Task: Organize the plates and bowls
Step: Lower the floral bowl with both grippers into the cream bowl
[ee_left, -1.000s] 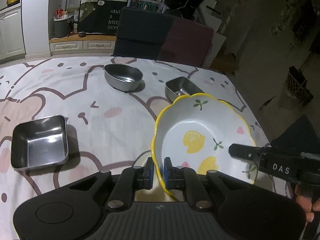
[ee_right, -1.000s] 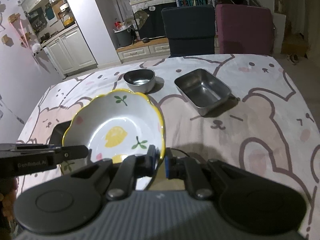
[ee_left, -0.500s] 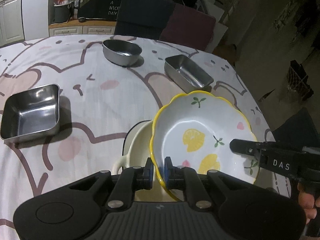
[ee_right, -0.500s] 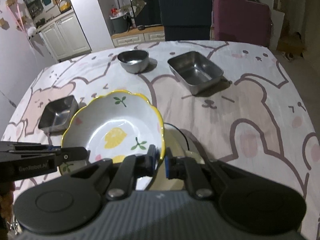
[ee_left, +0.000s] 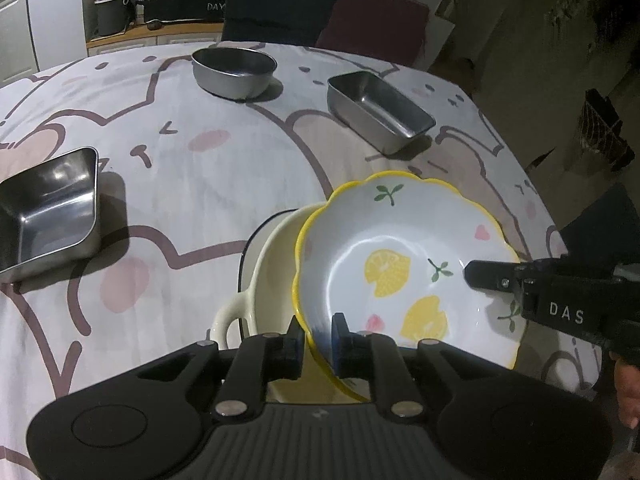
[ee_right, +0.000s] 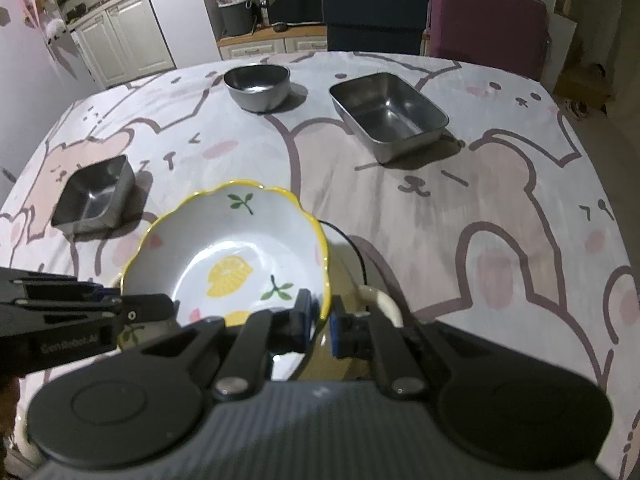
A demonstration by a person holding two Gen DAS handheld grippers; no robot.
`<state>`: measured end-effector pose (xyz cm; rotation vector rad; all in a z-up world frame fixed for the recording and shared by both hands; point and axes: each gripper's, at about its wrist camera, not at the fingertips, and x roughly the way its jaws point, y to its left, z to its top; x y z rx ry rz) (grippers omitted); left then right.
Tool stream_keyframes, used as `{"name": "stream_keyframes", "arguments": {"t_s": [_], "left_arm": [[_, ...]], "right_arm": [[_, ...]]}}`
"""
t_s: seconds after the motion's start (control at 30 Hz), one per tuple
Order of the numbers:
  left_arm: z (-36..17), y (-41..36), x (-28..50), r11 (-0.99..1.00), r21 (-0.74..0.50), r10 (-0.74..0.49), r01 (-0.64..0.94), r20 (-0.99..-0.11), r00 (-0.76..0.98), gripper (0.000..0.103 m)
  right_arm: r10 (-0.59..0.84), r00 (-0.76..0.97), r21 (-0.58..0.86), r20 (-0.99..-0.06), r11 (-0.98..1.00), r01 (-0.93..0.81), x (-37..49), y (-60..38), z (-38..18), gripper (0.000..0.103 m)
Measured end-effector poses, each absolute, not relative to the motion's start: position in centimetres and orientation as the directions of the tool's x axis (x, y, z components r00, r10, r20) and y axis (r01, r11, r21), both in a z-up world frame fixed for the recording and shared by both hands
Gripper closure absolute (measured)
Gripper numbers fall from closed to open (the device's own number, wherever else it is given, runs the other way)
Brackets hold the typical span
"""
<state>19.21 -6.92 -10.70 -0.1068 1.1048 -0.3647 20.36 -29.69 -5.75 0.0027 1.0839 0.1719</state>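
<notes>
A white lemon-print bowl (ee_left: 400, 248) with a scalloped yellow rim hangs tilted over a cream handled dish (ee_left: 272, 248) on the bear-print tablecloth. My left gripper (ee_left: 318, 340) straddles the bowl's near rim; its jaws are opening, and a thin gap shows beside one pad. In the right wrist view, my right gripper (ee_right: 320, 320) is shut on the opposite rim of the bowl (ee_right: 224, 248). The cream dish's handle (ee_right: 380, 300) peeks out beside it. The bowl hides most of the dish.
A square steel tray (ee_left: 48, 220) sits at the left, an oval steel bowl (ee_left: 234, 68) at the far middle, and a rectangular steel tray (ee_left: 380, 108) at the far right. Dark and maroon chairs (ee_right: 376, 4) stand behind the table. The table's edge drops off at the right.
Both grippers lowered the lemon bowl toward the table. The cream dish came into view beneath it, and the left jaws widened slightly.
</notes>
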Motion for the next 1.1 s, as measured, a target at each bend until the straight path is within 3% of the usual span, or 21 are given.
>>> {"name": "stream_keyframes", "arguments": {"t_s": [1.1], "left_arm": [[-12.9, -9.1, 19.5, 0.913, -0.213, -0.332, 0.348, -0.883, 0.331, 0.078]], "right_arm": [[0.060, 0.418, 0.003, -0.906, 0.991, -0.136, 21.2, -29.4, -6.8, 0.092]]}}
